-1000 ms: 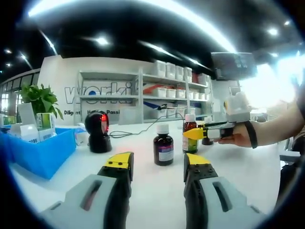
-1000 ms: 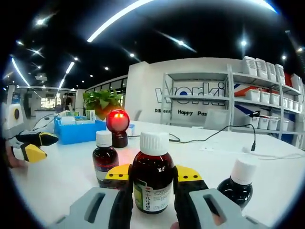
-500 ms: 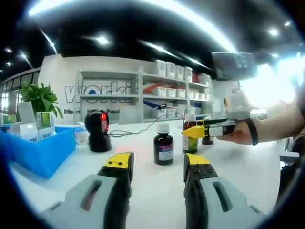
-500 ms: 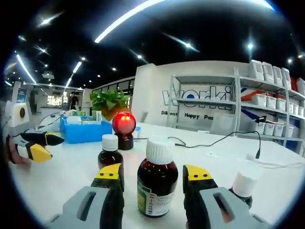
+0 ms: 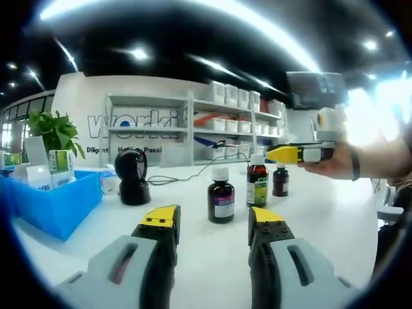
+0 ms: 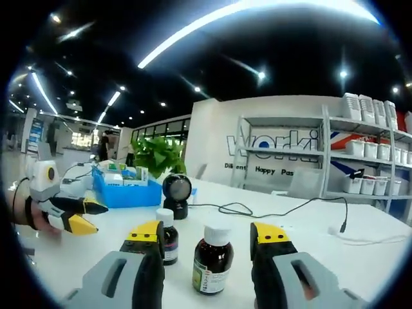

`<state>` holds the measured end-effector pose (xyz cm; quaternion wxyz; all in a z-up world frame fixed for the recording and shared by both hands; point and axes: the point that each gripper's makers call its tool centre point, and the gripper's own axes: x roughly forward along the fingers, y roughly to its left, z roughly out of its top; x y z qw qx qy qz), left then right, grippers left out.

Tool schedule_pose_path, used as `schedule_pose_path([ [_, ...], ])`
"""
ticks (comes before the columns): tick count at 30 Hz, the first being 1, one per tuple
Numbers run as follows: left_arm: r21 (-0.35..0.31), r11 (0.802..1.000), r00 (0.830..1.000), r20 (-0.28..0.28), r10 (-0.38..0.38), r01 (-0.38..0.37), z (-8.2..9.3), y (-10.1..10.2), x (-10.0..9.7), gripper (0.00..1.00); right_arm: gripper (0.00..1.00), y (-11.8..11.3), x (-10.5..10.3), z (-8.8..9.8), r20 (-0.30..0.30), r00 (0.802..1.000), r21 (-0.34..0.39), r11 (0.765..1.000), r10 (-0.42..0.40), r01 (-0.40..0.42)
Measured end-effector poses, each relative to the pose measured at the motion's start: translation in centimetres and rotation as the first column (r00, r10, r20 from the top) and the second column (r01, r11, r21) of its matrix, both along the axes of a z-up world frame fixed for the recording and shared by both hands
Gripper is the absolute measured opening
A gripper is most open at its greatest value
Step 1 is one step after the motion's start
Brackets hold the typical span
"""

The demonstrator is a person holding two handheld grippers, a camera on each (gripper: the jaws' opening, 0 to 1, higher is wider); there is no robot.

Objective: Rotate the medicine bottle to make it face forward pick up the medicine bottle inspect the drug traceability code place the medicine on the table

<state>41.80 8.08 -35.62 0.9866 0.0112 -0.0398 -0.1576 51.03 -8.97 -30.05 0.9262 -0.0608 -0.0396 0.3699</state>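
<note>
right claw (image 6: 206,241) now spread open, pulled back from medicine bottle (image 6: 212,259) | bottle stands released on surface (image 6: 360,270) | left claw (image 5: 212,222) open, idle | placement looks complete

We see bare table (image 5: 212,257) ahead of the left gripper (image 5: 212,222), open run up to three bottles (image 5: 221,201) standing in a loose row with gaps between. Scanner (image 5: 132,177) and blue bin (image 5: 58,206) block the left side. Cable (image 6: 270,207) trails behind; shelves (image 5: 193,129) close off the back.
</note>
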Motion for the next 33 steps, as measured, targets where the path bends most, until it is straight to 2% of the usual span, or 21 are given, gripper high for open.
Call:
schedule_pose_path([
  [6,-0.009,1.0,1.0,0.006,0.007,-0.007,0.2,0.2,-0.1,0.34,0.48,-1.5,-1.2,1.3,-0.015,0.999,0.039,0.998,0.048,-0.048],
  [9,-0.01,1.0,1.0,0.005,0.01,-0.01,0.2,0.2,0.0,0.34,0.48,-2.3,-1.9,2.1,-0.004,0.999,0.05,0.997,0.053,-0.053],
  [18,-0.006,1.0,1.0,-0.002,0.012,-0.012,0.1,0.1,0.0,0.34,0.47,-6.9,-2.6,4.0,0.033,0.999,0.084,0.996,0.024,-0.027],
  [25,-0.017,1.0,1.0,-0.005,0.019,-0.019,0.1,0.3,0.1,0.34,0.46,-9.0,-4.0,3.2,0.04,0.999,0.09,0.996,0.016,-0.02],
  [30,-0.018,1.0,1.0,-0.009,0.018,-0.018,0.1,0.3,0.1,0.34,0.46,-10.6,-4.7,1.6,0.035,0.999,0.099,0.995,0.015,-0.018],
  [33,-0.016,1.0,1.0,-0.013,0.017,-0.018,0.0,0.3,0.1,0.34,0.45,-11.4,-4.9,0.4,0.036,0.999,0.07,0.998,-0.001,-0.001],
])
